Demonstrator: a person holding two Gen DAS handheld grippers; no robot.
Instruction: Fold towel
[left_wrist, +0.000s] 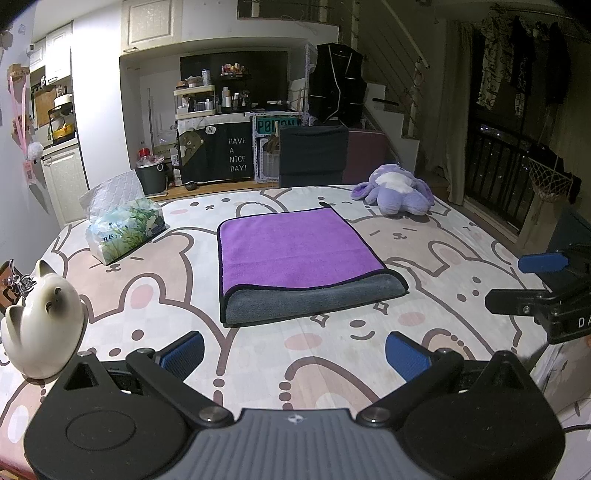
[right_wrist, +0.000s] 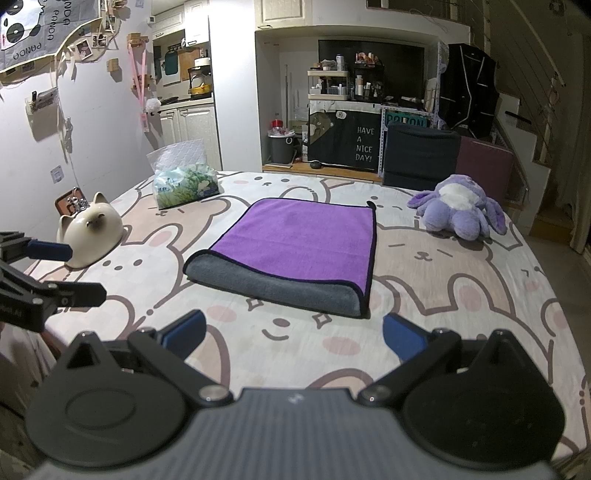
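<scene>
Towel (left_wrist: 299, 254) lies folded at the middle of your table (left_wrist: 461, 258), purple face up, with the grey underside showing along the rounded fold that faces you and a dark trim running round its edges; from the right wrist view the same towel (right_wrist: 295, 243) sits flat, its fold toward the near edge. Your left gripper (left_wrist: 293, 354) hangs above the near edge with its blue-padded fingers (left_wrist: 184, 352) spread wide, holding nothing and well short of the cloth. Your right gripper (right_wrist: 293, 334) sits beside it over the near edge, fingers (right_wrist: 404, 338) equally wide apart and empty. Each gripper shows at the side of the other's view, the right gripper (left_wrist: 517, 282) near the right edge and the left gripper (right_wrist: 86, 273) near the left edge. A tissue pack (left_wrist: 125, 230) stands toward the far left corner, a white cat figurine (left_wrist: 42, 328) by the left edge, and a purple plush toy (left_wrist: 397, 192) near the far right corner
</scene>
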